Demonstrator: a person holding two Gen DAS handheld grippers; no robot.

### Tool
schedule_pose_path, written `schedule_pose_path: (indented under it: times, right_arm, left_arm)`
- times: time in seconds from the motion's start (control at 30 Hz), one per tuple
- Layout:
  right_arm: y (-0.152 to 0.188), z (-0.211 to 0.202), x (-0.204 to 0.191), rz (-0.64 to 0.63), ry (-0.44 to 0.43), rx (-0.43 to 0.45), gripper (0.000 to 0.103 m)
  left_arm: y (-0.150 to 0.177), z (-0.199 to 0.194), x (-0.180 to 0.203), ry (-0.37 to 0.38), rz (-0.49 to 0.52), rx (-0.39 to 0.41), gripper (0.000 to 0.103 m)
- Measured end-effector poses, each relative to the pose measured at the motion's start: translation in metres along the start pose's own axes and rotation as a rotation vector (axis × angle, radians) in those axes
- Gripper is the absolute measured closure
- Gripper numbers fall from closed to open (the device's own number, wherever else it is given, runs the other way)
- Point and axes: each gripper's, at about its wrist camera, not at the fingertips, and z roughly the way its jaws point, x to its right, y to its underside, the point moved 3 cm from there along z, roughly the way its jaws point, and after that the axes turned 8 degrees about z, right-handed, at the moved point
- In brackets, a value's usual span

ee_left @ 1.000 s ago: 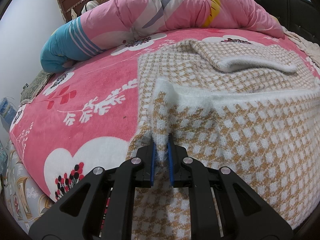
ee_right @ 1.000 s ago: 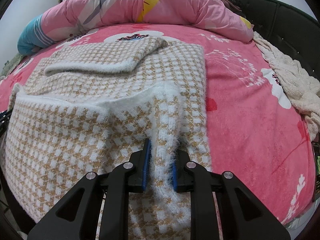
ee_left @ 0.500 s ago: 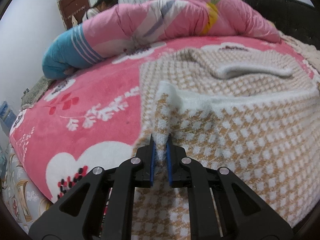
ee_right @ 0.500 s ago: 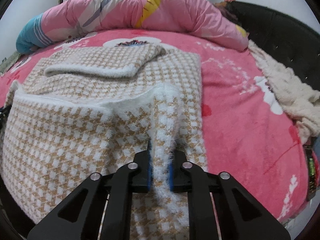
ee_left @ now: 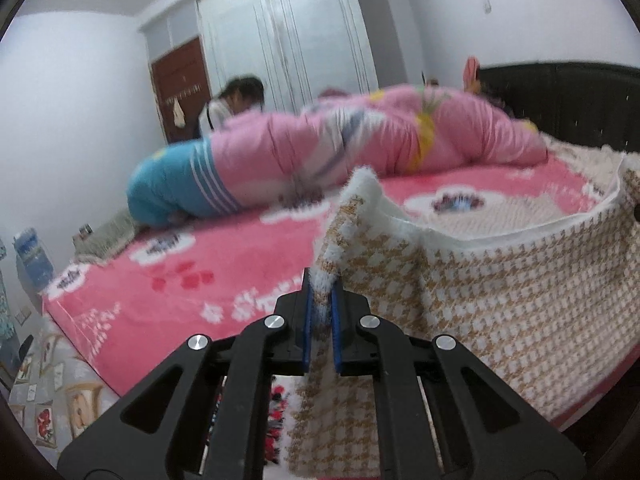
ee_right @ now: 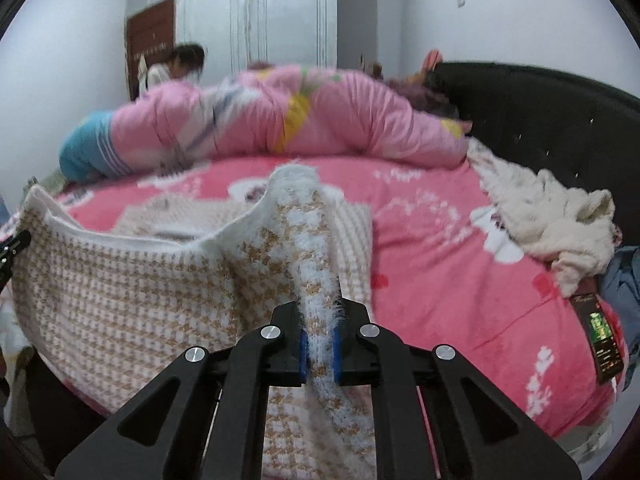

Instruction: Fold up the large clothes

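A fuzzy tan-and-white houndstooth sweater (ee_left: 500, 280) lies on a pink bed, its near edge lifted off the bedspread. My left gripper (ee_left: 320, 312) is shut on the sweater's left corner, which stands up above the jaws. My right gripper (ee_right: 320, 344) is shut on the sweater's right corner (ee_right: 308, 248). The white hem (ee_right: 132, 236) hangs stretched between the two grippers. The rest of the sweater (ee_right: 168, 212) lies flat on the bed behind it. The left gripper's tip (ee_right: 14, 242) shows at the left edge of the right wrist view.
The pink flowered bedspread (ee_left: 180, 276) covers the bed. A rolled pink and blue quilt (ee_left: 360, 144) lies along the far side. A cream fleece garment (ee_right: 548, 216) lies by the black headboard (ee_right: 540, 108). A person (ee_right: 176, 66) stands by the wardrobe.
Both grippers have risen with the sweater's near edge, lifting it off the bed. The cameras have tilted up, so the wardrobe and walls now show.
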Motion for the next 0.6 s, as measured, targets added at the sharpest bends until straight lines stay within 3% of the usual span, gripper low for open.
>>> schedule_pose_path:
  times: [0.13,0.3,0.43,0.6]
  right_arm:
    - [-0.022,-0.014,0.002,0.009,-0.031,0.073,0.095]
    - [-0.063,-0.001,0.001,0.01,-0.061,0.14,0.095]
    - [-0.093,0.029,-0.001,0.009,-0.082,0.154,0.095]
    - [-0.123,0.093,-0.001,0.017,-0.094,0.118,0.095]
  left_arm:
    - [-0.029,-0.012,-0.006,-0.038,0.02,0.082,0.096]
    - [-0.065,0.002,-0.015,-0.062,0.025,0.143,0.096]
    - [-0.091,0.04,-0.016,-0.058,0.022,0.143,0.096]
    - [-0.114,0.116,-0.01,-0.018,0.009,0.074,0.096]
